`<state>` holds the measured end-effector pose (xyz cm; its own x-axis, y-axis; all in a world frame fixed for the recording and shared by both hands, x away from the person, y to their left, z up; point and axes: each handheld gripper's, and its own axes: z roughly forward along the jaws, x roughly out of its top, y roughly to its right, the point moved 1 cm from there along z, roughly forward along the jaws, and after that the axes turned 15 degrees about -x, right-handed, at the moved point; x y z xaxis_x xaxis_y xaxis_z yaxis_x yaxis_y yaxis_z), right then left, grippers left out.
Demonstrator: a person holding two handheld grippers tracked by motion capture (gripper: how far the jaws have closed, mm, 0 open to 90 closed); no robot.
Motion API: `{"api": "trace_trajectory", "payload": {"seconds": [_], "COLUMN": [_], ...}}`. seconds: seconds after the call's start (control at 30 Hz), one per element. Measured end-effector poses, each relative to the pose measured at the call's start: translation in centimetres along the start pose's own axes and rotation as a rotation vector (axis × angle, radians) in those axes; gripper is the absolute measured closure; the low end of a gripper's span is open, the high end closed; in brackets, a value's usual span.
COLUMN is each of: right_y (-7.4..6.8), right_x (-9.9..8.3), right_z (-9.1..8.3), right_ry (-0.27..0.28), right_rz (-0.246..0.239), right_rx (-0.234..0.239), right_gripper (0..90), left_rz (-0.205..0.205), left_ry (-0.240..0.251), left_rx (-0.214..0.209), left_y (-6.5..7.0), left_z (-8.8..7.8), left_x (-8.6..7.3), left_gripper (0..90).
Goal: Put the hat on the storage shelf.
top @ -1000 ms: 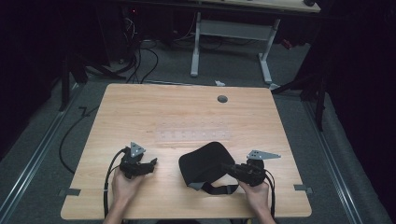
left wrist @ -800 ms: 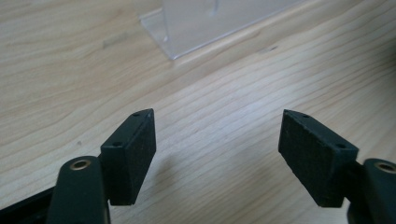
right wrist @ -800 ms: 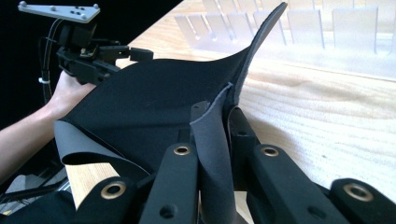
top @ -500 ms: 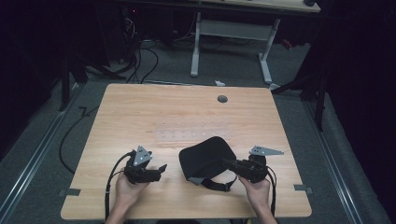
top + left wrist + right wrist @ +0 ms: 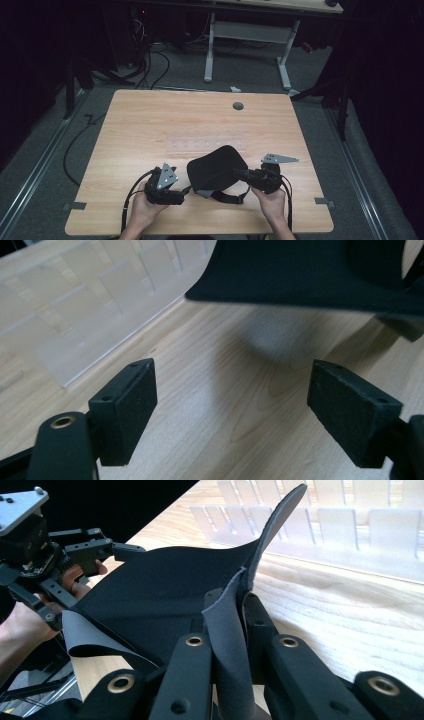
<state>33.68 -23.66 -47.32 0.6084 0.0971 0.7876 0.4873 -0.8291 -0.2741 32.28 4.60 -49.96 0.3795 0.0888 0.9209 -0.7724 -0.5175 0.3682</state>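
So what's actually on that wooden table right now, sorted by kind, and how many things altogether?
Black flexible pad: 1
Clear slotted rack: 1
Hand-held grippers: 2, the left gripper with jaws apart and nothing between them, the right gripper clamped on the pad's edge
Total: 4, on the table

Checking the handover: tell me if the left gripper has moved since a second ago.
Yes. In the high view the left gripper has shifted right along the table's near edge toward the black pad, its jaws just opening, nothing between them.

Bright lit table [image 5: 150, 130], dark surroundings; soft-focus gripper close-ups.
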Motion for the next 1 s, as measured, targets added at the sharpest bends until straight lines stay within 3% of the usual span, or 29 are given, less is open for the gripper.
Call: {"api": "trace_trajectory", "payload": {"seconds": [0.17,0.57,0.73,1.0], "right_y": [-0.5,-1.0,-1.3,-1.7], "right_x": [0.5,0.7,0.7,1.0], "right_z": [0.3,1.0,0.7,0.6], "right_ry": [-0.018,-0.051,-0.03,-0.012], "right_rz": [-0.014,-0.018,-0.016,-0.002], "right_rx": [-0.004,-0.009,0.0,0.045], "right_gripper": [84.4,84.2,83.8,83.8], "left_rz": [0.041,0.07,0.139,0.144], "left_ry": [0.01,0.017,0.001,0.002], "left_rx": [-0.022,-0.046,-0.022,-0.031], "left_y": [0.7,1.6,1.8,2.0], "left_z": [0.0,0.4,0.4,0.4], "left_x": [0.3,0.1,-0.2,-0.1], "left_gripper": [19.8,21.5,32.5,43.5]}}
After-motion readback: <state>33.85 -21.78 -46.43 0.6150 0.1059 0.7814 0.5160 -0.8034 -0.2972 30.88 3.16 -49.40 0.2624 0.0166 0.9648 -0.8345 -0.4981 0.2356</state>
